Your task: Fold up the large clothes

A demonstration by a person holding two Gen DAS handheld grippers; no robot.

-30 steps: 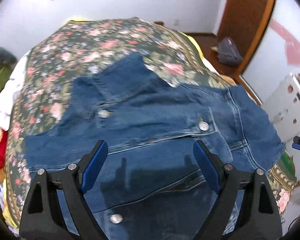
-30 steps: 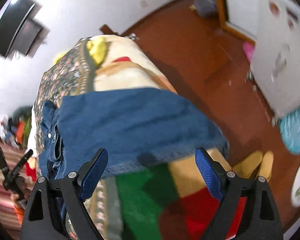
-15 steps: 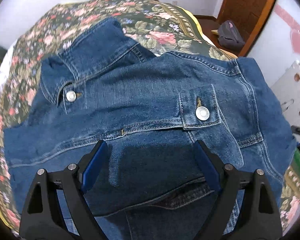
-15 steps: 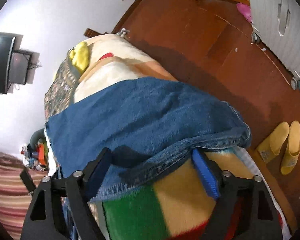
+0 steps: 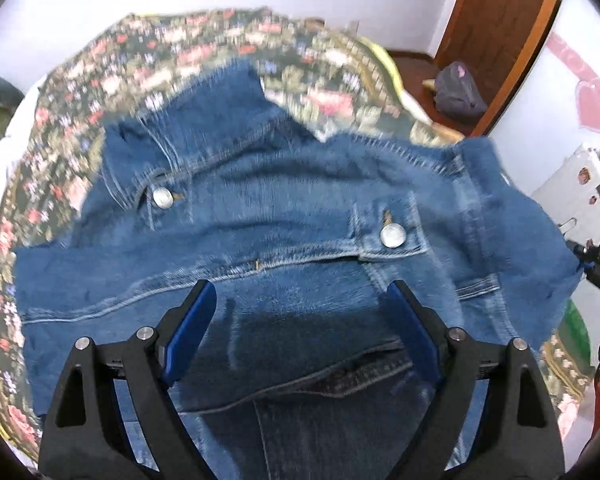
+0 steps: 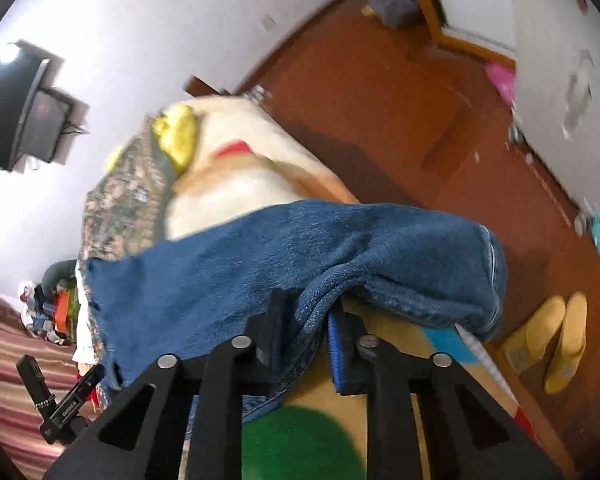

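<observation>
Left wrist view: a denim jacket lies spread front-up on a bed under a floral bedspread, two metal buttons showing. The left gripper hovers above the jacket's lower front, jaws wide, nothing between them. The right gripper's tip shows at the jacket's far right edge.

Right wrist view: the right gripper has just closed its jaws and now pinches a bunched fold of the jacket's edge at the bed's side, above a colourful blanket. Yellow slippers sit on the wooden floor.
</observation>
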